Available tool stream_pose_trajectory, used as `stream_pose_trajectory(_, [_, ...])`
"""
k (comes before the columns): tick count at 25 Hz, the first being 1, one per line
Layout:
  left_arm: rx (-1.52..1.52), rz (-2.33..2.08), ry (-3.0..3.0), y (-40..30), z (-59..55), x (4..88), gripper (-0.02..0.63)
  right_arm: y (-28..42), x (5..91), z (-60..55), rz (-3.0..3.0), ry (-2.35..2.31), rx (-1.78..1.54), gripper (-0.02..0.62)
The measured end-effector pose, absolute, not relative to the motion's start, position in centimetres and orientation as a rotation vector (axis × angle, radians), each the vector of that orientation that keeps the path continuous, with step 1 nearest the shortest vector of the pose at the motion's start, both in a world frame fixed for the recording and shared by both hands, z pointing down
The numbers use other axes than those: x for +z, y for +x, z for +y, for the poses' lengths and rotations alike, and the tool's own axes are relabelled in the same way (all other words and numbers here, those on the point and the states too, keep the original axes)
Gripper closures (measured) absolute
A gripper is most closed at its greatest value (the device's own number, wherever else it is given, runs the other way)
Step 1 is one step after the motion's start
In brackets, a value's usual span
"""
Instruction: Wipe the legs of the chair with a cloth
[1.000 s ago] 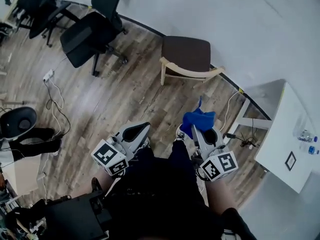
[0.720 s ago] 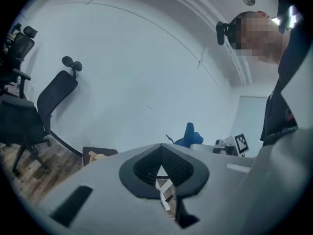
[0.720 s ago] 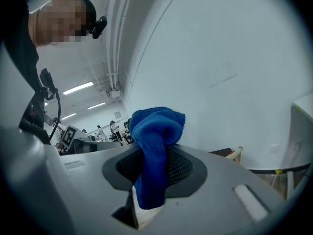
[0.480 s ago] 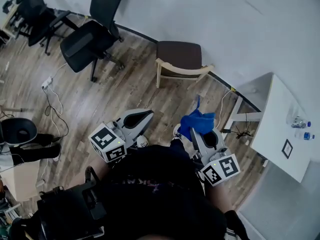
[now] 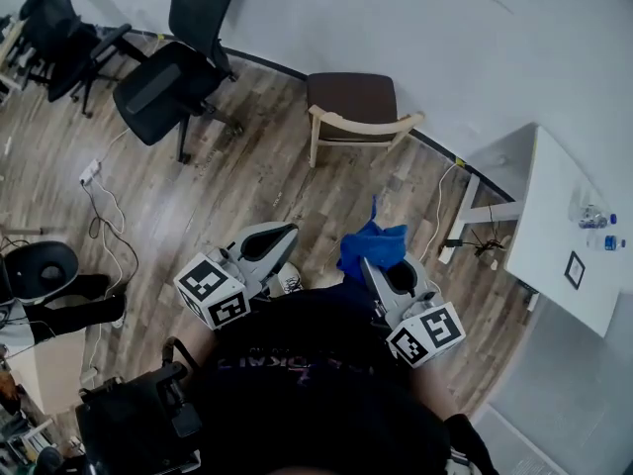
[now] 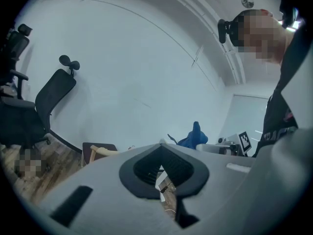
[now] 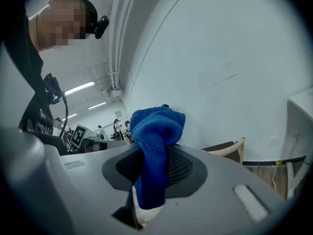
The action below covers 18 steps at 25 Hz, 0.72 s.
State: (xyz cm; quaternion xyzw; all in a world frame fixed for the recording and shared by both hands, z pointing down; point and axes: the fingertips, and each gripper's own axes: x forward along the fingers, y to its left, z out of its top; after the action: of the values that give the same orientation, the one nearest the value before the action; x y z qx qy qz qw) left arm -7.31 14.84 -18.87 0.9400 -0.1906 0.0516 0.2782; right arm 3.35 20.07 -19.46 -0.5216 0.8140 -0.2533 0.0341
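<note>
My right gripper (image 5: 376, 265) pinches the blue cloth (image 5: 368, 245), my left gripper (image 5: 272, 237) is closed on nothing, and the chair (image 5: 352, 102) stands well ahead between them, its legs (image 5: 315, 152) upright.

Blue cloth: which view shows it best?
Right gripper view: the blue cloth fills the centre, pinched in the right gripper. Head view shows a small bunch ahead of that gripper; left gripper view, only a distant blue scrap.
</note>
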Motion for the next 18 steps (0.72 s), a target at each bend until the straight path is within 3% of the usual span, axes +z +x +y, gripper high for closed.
stream_pose_trajectory(18, [0.034, -0.470, 2.466, -9.9, 15.5, -19.6, 0.601, -0.2, -19.5, 22.1, 2.517, -1.621, -0.804, 0.477])
